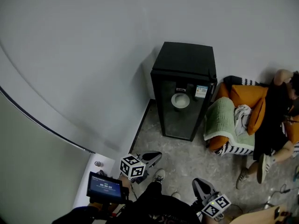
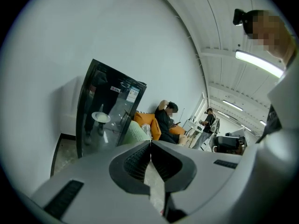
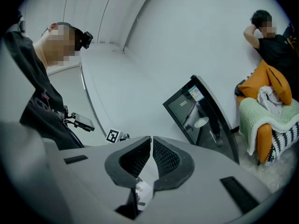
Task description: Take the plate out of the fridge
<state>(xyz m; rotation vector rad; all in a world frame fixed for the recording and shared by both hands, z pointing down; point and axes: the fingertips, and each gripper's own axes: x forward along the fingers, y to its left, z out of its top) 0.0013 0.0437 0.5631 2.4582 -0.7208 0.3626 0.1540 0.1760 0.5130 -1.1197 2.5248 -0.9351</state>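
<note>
Well, the small round white plate (image 1: 180, 100) sits inside the black glass-fronted fridge (image 1: 187, 57), whose door looks closed. The left gripper (image 2: 150, 146) and the right gripper (image 3: 152, 141) are both clenched on nothing, well apart from the fridge. Reaching in with the jaws together would likely just bump the glass, and a thin pinch on the smooth rim could let the plate tip. A swung door might strike the orange armchair (image 1: 245, 96) and the seated person (image 1: 271, 120) just beside the fridge.

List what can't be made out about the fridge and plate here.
- What the plate rests on: in the head view, reflections on the glass door of the fridge hide it.
- Door stickers: too small to read in every view.
- Interior behind the plate: too dark in all views.
</note>
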